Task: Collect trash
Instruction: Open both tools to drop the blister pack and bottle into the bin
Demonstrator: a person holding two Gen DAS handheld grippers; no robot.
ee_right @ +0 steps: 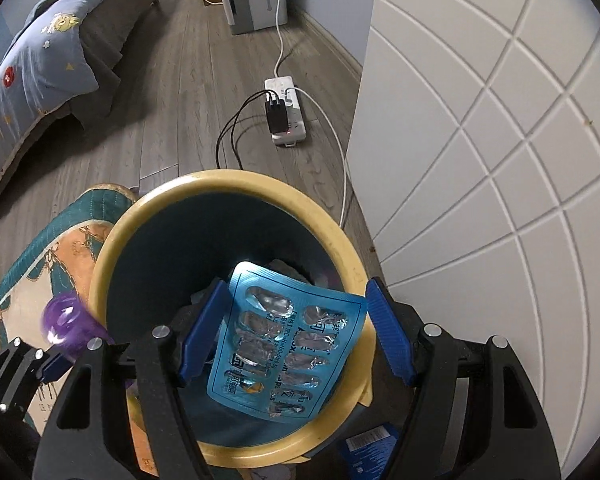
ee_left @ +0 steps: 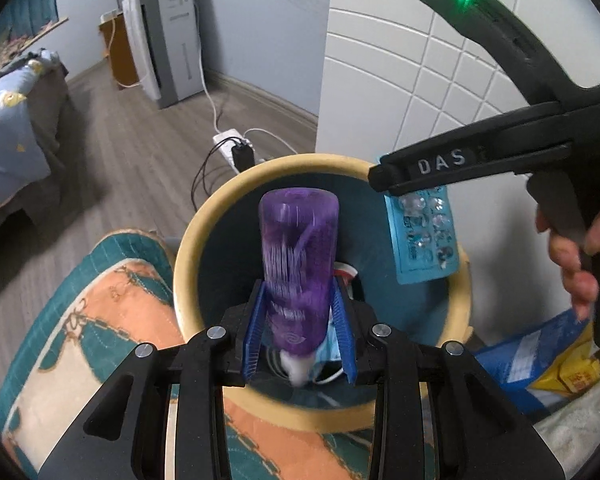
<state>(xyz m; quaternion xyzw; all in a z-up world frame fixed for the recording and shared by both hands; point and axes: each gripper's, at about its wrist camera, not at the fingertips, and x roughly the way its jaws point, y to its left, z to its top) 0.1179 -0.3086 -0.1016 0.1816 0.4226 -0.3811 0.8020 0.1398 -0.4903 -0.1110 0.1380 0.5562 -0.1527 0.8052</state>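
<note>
Blue-padded fingers of the left hand-held gripper (ee_left: 300, 332) sit narrowed on the lower body of a purple plastic bottle (ee_left: 298, 256), cap end toward the camera and base pointing out over the bin, a hold that seems meant to let it drop straight in once released. Beneath it gapes a round wastebasket (ee_left: 188, 240) with a yellow rim and dark teal inside, some rubbish already at the bottom. Across the rim, the right hand-held gripper (ee_right: 296, 336) has its jaws set wide, a used blue blister pack (ee_right: 284, 340) spanning between the pads; it looks gripped by its edges, hanging over the bin mouth so it too can fall in. A quilted teal-and-orange cover (ee_left: 100, 320) lies beside the basket. Beyond on the wood floor (ee_right: 188, 80) sits a white power strip (ee_right: 286, 112) with chargers, clear of the work, with a white panelled door (ee_right: 500, 140) alongside it.
</note>
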